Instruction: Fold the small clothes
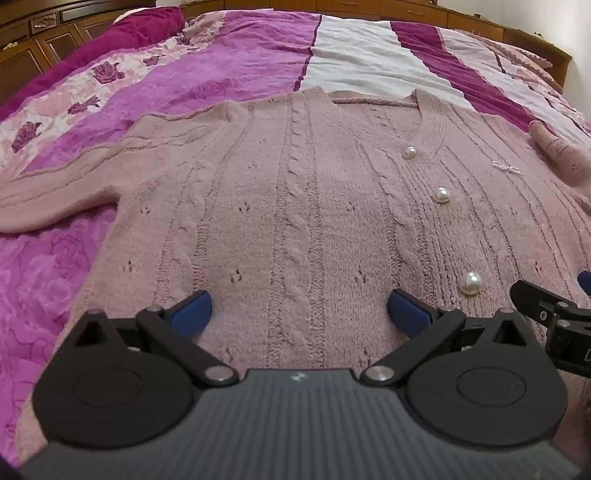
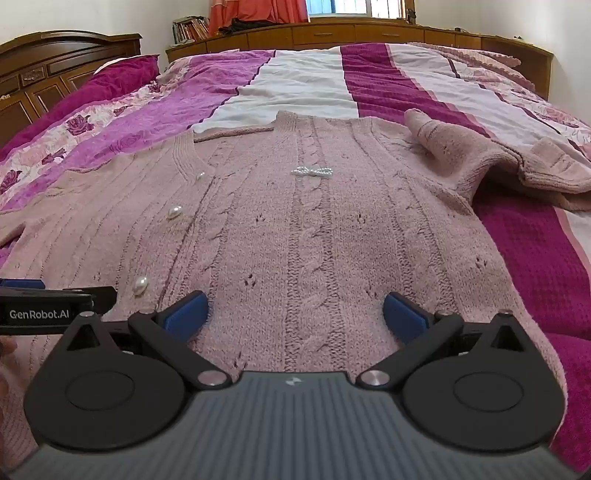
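bookshelf point(image 2: 190, 29) only right-view, beyond cardigan point(image 2: 295, 229)

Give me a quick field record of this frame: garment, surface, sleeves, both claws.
garment: pink cable-knit cardigan, front up, spread flat, not yet folded
fastening: pearl buttons down the placket
decoration: small pearl bow on the chest
surface: bed with purple and white striped bedspread
left sleeve: stretched out flat
right sleeve: bunched and crumpled
left claw: open, low over the hem area, holding nothing
right claw: open, low over the hem area, holding nothing
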Demonstrator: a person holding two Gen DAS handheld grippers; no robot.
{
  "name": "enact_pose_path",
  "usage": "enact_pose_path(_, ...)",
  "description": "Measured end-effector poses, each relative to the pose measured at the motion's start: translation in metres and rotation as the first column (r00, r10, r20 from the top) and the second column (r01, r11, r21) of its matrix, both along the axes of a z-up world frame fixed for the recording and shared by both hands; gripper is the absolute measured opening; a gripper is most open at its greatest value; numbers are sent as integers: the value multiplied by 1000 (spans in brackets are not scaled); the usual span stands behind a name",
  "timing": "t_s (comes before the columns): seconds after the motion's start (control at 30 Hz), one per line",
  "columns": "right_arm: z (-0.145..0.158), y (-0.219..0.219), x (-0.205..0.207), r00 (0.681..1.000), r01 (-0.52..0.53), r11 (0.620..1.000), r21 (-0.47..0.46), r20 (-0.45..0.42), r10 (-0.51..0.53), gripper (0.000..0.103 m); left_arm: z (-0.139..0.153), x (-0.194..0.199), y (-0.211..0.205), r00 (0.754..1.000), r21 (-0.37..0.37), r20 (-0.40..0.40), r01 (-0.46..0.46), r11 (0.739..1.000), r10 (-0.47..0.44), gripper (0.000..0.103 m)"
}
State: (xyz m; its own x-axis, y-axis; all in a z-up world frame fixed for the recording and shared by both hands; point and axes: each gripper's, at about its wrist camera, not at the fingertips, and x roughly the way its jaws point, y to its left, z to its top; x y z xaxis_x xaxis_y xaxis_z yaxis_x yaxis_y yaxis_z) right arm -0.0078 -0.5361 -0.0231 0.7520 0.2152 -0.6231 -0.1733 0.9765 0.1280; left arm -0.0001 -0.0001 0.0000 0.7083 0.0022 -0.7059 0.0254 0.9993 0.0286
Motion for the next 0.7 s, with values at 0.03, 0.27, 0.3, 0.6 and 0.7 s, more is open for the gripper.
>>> enact_pose_path(0.03,0,0,0,1000,0,1000,-1,1,0,103,0,0,0,1000,-1,-1,0,1000,0,103)
enact_pose_path(0.27,0,1,0,1000,0,1000,-5,1,0,103,0,0,0,1000,-1,-1,0,1000,0,103)
enact_pose_path(0.3,0,1,0,1000,0,1000,-4,1,0,103,0,0,0,1000,-1,-2,0,1000,0,103)
enact_pose_path(0.6,-1,1,0,1000,0,1000,-10,3,0,103,0,0,0,1000,-1,-1,0,1000,0,103)
enact_pose_path(0.7,-1,1,0,1000,0,1000,-10,3,0,103,0,0,0,1000,-1,-1,0,1000,0,103)
